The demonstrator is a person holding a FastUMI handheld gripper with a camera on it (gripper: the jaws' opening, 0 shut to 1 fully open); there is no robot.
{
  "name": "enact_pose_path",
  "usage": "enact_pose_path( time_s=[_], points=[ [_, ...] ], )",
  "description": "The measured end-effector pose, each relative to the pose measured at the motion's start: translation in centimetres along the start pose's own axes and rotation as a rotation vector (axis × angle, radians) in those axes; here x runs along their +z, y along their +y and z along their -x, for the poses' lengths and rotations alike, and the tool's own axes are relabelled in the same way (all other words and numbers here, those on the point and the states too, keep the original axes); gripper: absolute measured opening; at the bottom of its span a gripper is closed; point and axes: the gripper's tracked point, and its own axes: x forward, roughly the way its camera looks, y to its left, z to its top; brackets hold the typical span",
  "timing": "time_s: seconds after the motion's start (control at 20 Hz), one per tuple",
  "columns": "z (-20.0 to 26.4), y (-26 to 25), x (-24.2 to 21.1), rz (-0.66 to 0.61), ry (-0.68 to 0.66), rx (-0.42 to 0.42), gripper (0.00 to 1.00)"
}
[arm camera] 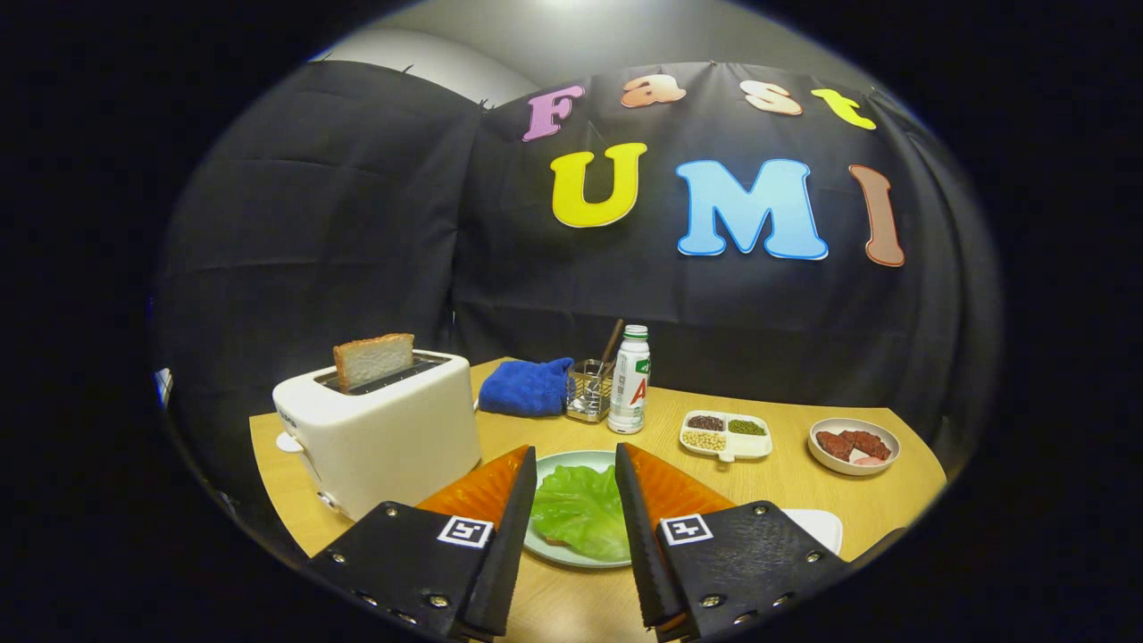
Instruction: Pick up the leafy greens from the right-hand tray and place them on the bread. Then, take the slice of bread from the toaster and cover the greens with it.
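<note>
A light wooden table (786, 487) carries a white two-slot toaster (384, 438) with a browned slice of bread (373, 359) standing upright in its slot. The hand-held gripper (576, 482) hangs above a pale green round plate (571, 554), fingers spread apart and empty. Crinkled leafy greens (582, 509) lie on that plate, between the fingers, covering the bread (555, 540), of which an edge shows. Beyond stand a blue cloth (527, 387) and a white bottle (630, 379).

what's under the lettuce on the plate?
A sliver of bread peeks out at the edge of the lettuce on the plate; the rest is covered. The open gripper straddles the plate, touching nothing.
</note>
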Motion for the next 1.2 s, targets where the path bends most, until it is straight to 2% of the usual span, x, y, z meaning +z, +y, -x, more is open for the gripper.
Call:
enact_pose_path(
  time_s=[0.4, 1.0, 1.1, 1.2],
  points=[
    [-0.1, 5.3, 3.1, -0.084, -0.041, 0.026, 0.54],
    [-2.1, 16.9, 6.3, -0.041, -0.053, 0.096, 0.54],
    [-3.1, 18.8, 5.7, -0.036, -0.036, 0.138, 0.54],
    [-3.8, 19.6, 5.1, -0.037, -0.013, 0.142, 0.54]
  ],
)
